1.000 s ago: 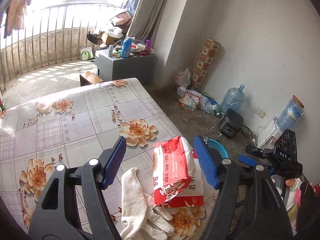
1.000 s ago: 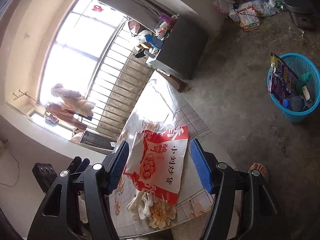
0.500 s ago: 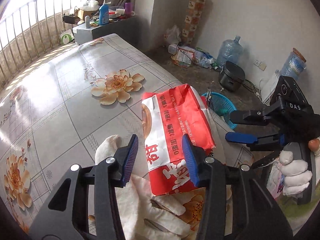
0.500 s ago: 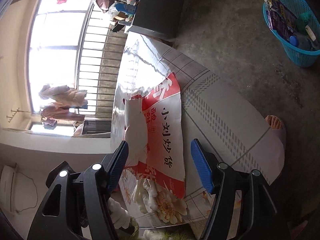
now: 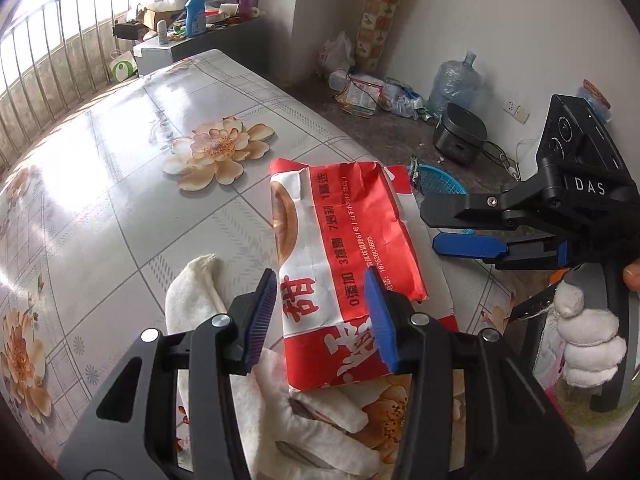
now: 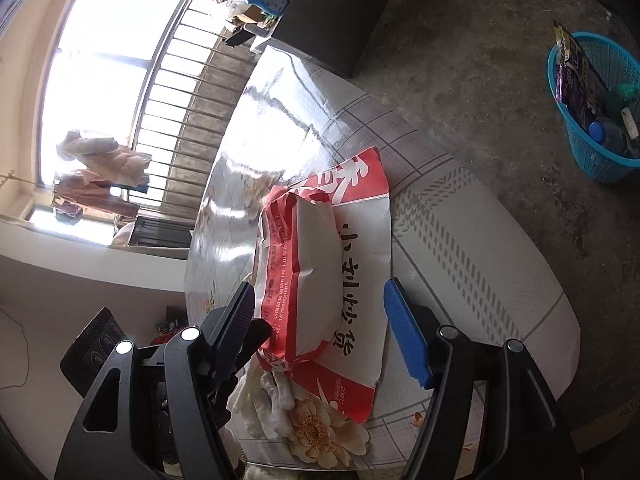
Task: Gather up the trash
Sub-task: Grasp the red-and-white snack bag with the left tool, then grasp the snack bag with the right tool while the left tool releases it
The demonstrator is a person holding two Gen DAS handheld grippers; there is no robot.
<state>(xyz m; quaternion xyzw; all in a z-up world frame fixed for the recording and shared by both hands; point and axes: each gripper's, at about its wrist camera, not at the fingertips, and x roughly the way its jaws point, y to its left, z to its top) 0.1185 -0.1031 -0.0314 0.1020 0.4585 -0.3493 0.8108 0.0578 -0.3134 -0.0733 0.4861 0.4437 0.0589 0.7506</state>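
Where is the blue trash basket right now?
In the right wrist view, the blue basket stands on the concrete floor at upper right, apart from the table.

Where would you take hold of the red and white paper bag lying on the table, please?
Probably across the raised folded ridge of the red and white paper bag, coming from above at its near end. It lies flat on the table, so only that hump gives the pads something to pinch.

"DAS" on right gripper [image 5: 460, 224], "小刘炒货", "200g", "0添加" on red paper bag [image 5: 340, 248]
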